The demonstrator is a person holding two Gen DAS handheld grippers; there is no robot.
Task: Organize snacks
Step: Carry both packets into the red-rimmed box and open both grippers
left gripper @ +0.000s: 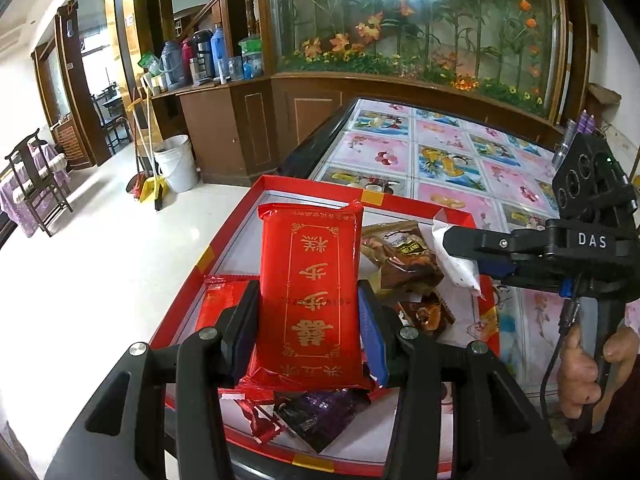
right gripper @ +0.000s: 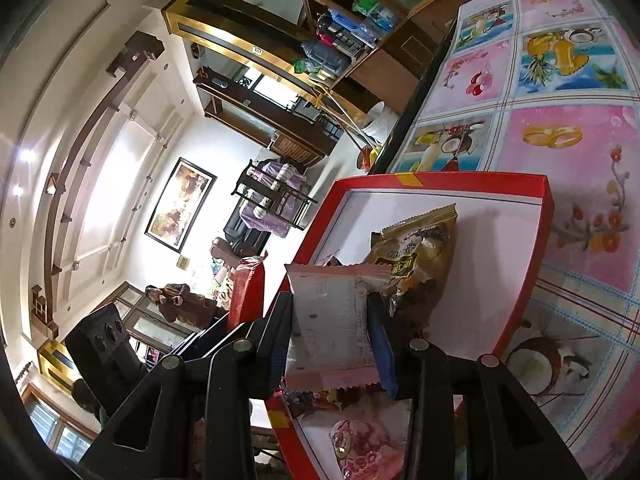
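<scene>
My left gripper [left gripper: 310, 300] is shut on a red snack packet with gold characters [left gripper: 310, 280], held above a red box lid used as a tray [left gripper: 236, 232]. My right gripper [right gripper: 330, 312] is shut on a white and pink snack packet [right gripper: 328, 328], also above the tray [right gripper: 536, 264]. In the left wrist view the right gripper [left gripper: 464, 254] comes in from the right with the white packet [left gripper: 460, 268]. A brown and gold snack bag [left gripper: 404, 256] lies in the tray, also seen in the right wrist view [right gripper: 416, 256]. A dark purple packet [left gripper: 320, 416] lies below the red one.
The tray sits at the corner of a table with a fruit-print cloth [left gripper: 448, 152]. A red packet [left gripper: 224, 300] and a pink packet [right gripper: 360, 448] also lie in the tray. A white bucket [left gripper: 176, 164] and chair [left gripper: 36, 184] stand on the floor to the left.
</scene>
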